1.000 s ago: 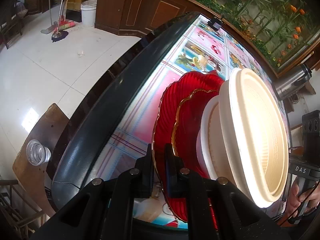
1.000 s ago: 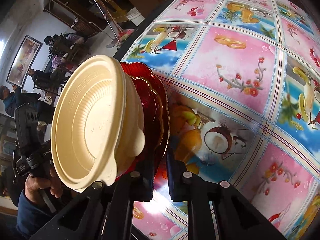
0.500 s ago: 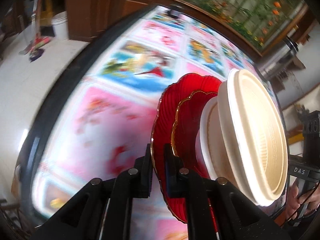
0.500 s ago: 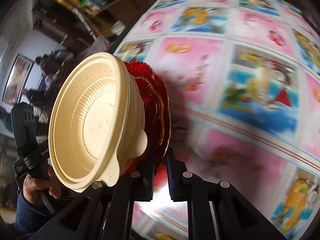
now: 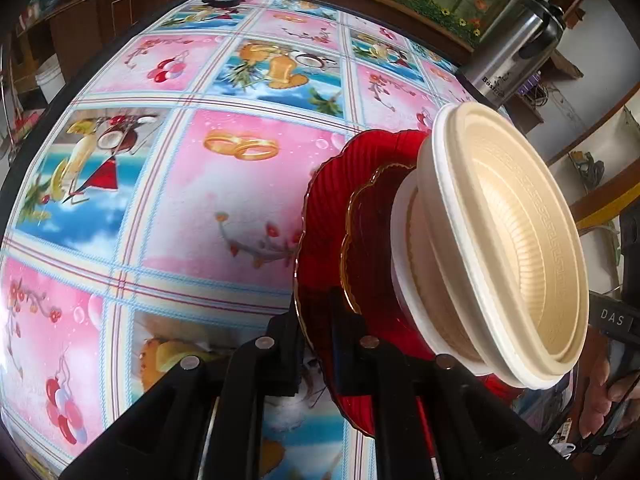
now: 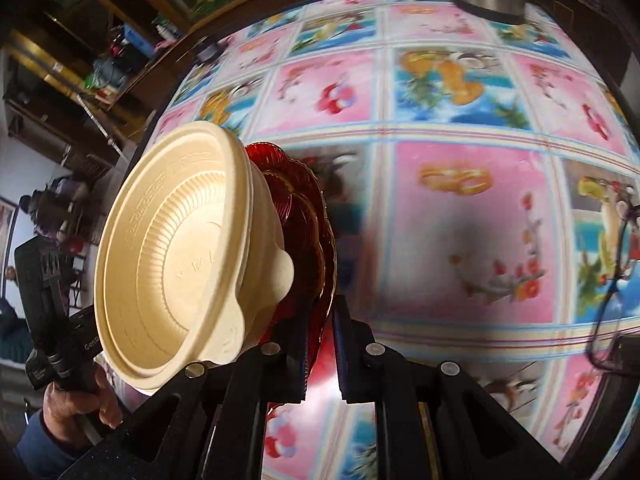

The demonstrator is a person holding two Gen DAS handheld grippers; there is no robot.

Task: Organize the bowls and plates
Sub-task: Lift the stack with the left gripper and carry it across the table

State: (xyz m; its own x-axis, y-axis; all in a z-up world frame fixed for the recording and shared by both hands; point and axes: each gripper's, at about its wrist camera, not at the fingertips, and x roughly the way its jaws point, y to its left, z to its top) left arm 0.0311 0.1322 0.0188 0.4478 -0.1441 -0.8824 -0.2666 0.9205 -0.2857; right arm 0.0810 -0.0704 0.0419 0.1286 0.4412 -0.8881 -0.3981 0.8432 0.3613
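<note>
Bright fruit-and-flower oilcloth covers the table (image 5: 240, 208) under you, with a steel thermos (image 5: 508, 60) standing at about 1 o'clock in the left wrist view and a cabinet beyond the far edge. You have the whole stack in the air between both tools: the large red plate (image 5: 320, 216) carries a smaller gold-rimmed red plate (image 5: 368, 232), and on that sit the nested cream bowls (image 5: 520, 240), the pile appearing tipped on edge in both views. Your left gripper (image 5: 316, 320) is clamped on the rim of the large red plate at 6 o'clock of that view, jaws pinching it from both faces; your right gripper (image 6: 320, 320) grips the same plate's rim from the opposite side, its jaws closed onto the red edge. A pair of glasses (image 6: 616, 280) lies on the cloth at 3 o'clock in the right wrist view. The step in hand looks like carrying the finished stack to its resting spot. Next you likely need to level the stack, lower both sides evenly onto the cloth well clear of the glasses, and only then release, since the bowls rest loose and could slide.
</note>
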